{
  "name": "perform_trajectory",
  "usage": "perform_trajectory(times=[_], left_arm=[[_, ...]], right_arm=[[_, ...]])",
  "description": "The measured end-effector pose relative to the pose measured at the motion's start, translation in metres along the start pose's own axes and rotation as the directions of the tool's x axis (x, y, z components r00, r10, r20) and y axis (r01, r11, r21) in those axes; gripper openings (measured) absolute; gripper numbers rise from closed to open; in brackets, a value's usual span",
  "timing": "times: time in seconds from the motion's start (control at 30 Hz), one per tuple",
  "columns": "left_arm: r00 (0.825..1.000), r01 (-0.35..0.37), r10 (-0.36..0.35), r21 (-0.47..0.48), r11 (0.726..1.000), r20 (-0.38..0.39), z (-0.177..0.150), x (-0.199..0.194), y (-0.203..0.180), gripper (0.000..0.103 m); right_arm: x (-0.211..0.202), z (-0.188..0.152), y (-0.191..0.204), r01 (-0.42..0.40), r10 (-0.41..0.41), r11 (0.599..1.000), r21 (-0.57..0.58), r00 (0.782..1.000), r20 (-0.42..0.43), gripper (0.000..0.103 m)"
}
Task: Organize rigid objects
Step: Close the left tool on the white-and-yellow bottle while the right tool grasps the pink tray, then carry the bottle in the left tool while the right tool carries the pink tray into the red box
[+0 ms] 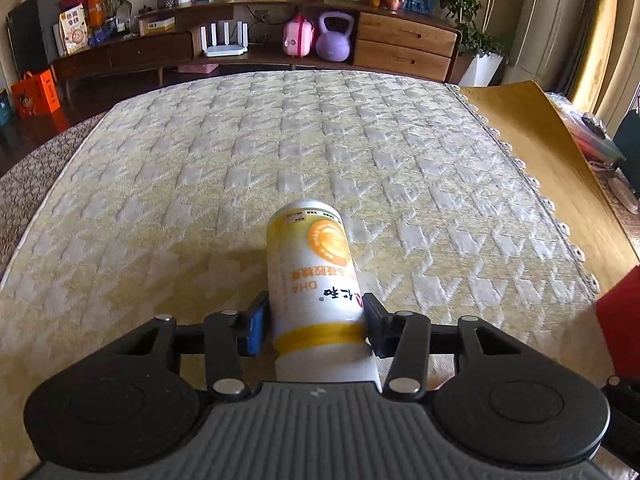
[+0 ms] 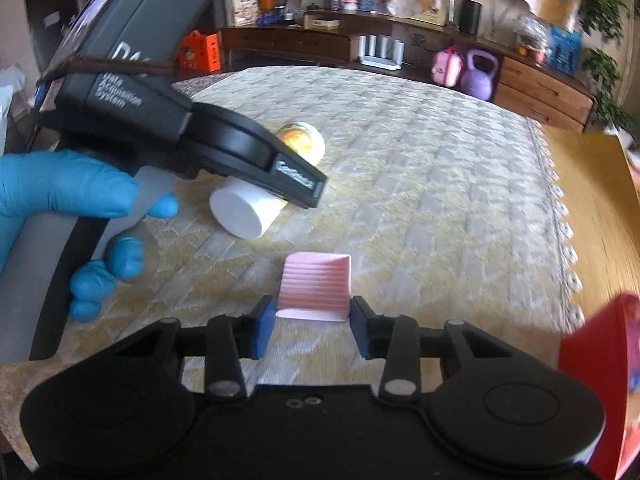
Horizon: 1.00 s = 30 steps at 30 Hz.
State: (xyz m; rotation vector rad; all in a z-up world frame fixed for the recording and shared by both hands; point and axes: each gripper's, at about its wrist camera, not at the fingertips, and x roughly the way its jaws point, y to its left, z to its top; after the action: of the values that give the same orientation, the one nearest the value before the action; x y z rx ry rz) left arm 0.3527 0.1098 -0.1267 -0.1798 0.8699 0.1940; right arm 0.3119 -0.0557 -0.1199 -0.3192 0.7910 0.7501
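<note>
A white and yellow bottle (image 1: pixel 316 280) with a white cap lies between the fingers of my left gripper (image 1: pixel 316 320), which is shut on it just above the quilted cloth. In the right wrist view the same bottle (image 2: pixel 248 208) shows held by the left gripper, cap end toward the camera. My right gripper (image 2: pixel 312 326) is shut on a small pink ridged tray (image 2: pixel 316 286), its fingers (image 2: pixel 264 328) pressed against the tray's sides.
A yellow-white quilted cloth (image 1: pixel 240 152) covers the table, with a lace edge and wood surface (image 1: pixel 540 152) at the right. A red box (image 2: pixel 600 380) stands at the near right. A low wooden cabinet (image 1: pixel 404 44) with a purple kettlebell (image 1: pixel 334 38) is behind.
</note>
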Motion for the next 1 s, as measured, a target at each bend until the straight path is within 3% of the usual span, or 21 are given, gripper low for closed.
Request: perform_trajectory(times=[0.2, 1.0], left_arm=[[0.999, 0.035, -0.035, -0.052, 0.998, -0.002, -0.014, -0.019, -0.002, 0.048], [0.983, 0.173, -0.179, 0.130, 0.976, 0.035, -0.041, -0.136, -0.090, 0.048]], right_arm=[[-0.029, -0.014, -0.003, 0.020, -0.021, 0.998, 0.066, 1.000, 0.017, 0.039], [-0.168, -0.056, -0.037, 0.141, -0.161, 0.974, 0.176, 0.981, 0.108, 0.039]])
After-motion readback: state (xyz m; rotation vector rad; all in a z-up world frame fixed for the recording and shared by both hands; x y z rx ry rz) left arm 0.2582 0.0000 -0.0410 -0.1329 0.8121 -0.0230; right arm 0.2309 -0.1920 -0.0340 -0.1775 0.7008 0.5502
